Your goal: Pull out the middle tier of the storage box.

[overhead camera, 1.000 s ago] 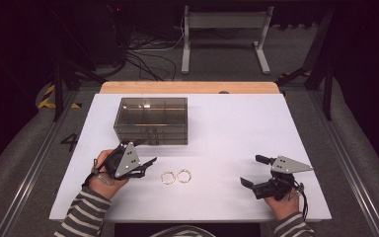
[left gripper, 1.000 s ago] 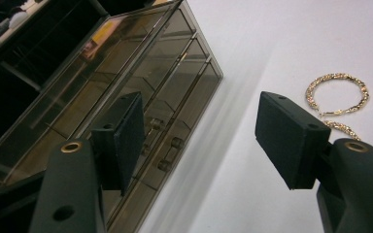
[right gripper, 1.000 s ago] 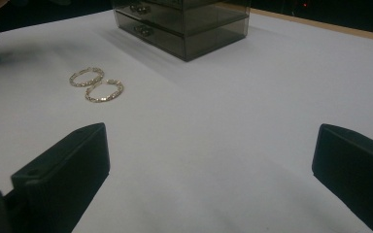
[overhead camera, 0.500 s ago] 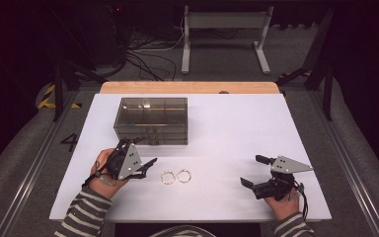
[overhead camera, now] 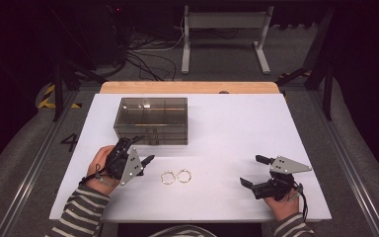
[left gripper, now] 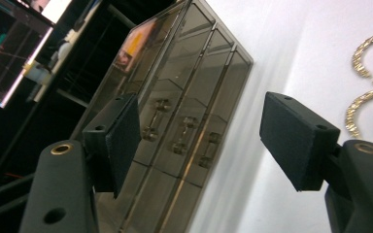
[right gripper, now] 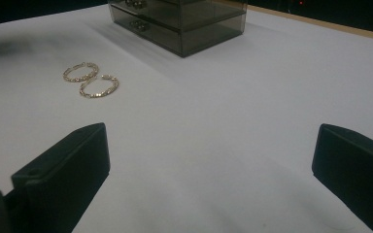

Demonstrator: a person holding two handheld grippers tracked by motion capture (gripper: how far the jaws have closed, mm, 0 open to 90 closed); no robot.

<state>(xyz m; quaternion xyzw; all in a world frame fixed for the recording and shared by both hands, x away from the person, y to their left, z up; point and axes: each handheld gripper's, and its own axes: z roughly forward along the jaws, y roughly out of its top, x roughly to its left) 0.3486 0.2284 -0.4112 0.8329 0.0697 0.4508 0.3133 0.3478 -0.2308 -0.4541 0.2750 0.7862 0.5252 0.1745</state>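
Observation:
Two gold twisted rings lie side by side on the white table, towards its front. A smoky clear drawer box stands behind them. My left gripper lies on its side just left of the rings and in front of the box. It is open and its jaws have just been closing, with nothing between them. In the left gripper view the box's drawer knobs lie beyond the pads, and the rings sit at the right. My right gripper rests open and empty at the front right, its jaws pointed towards the rings.
A wooden strip runs along the table's far edge. Beyond it are cables and a metal stand on a dark floor. Bare white table lies between the box and the right gripper.
The left hand has tilted its gripper very slightly. The rings, the box and the right gripper are where they were.

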